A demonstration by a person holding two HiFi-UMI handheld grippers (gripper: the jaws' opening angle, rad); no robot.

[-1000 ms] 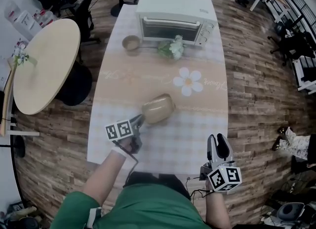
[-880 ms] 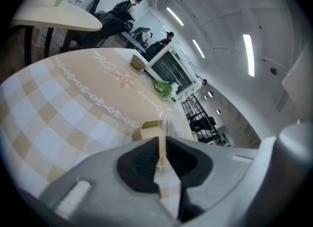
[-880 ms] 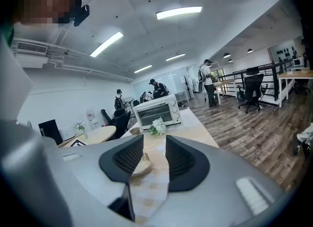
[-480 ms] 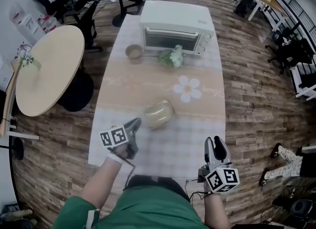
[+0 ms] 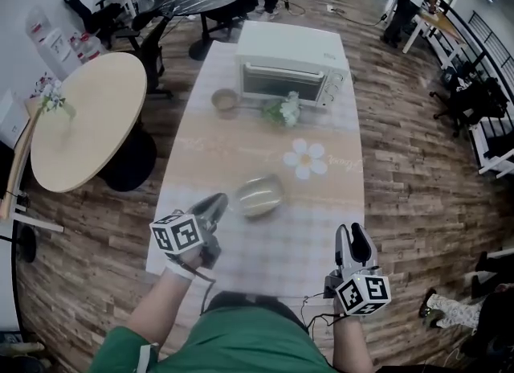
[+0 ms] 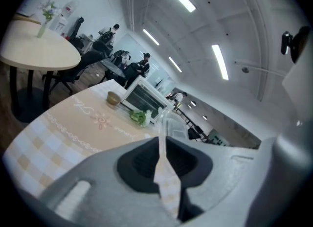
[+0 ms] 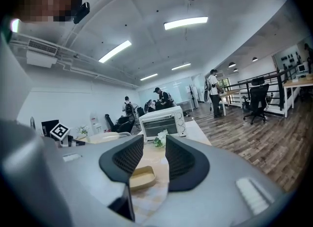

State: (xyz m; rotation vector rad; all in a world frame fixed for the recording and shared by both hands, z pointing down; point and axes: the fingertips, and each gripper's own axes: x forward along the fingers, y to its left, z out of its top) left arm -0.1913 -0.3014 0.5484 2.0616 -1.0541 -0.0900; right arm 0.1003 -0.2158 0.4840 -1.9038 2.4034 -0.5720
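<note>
Head view, from the left: a round table (image 5: 84, 118) stands off to the side on the wooden floor, well apart from the work. Next comes the left gripper (image 5: 218, 199), raised over the near part of the bench (image 5: 265, 251). Its tip is just beside the tan tray (image 5: 259, 195) but apart from it. In the left gripper view its jaws (image 6: 162, 138) are pressed together with nothing between them.

The tray lies flat near the middle of the checked cloth, free of both grippers. Beyond it at the far end are a small bowl (image 5: 224, 100), a bunch of flowers (image 5: 283, 109) and a toaster oven (image 5: 291, 62) with its door closed.

The right gripper (image 5: 355, 235) hangs at the near right edge of the bench, well apart from the tray. In the right gripper view its jaws (image 7: 154, 155) stand apart and empty, with the tray (image 7: 141, 178) showing far off between them.

By the look of it the tray is set down and released, and the oven is untouched.
</note>
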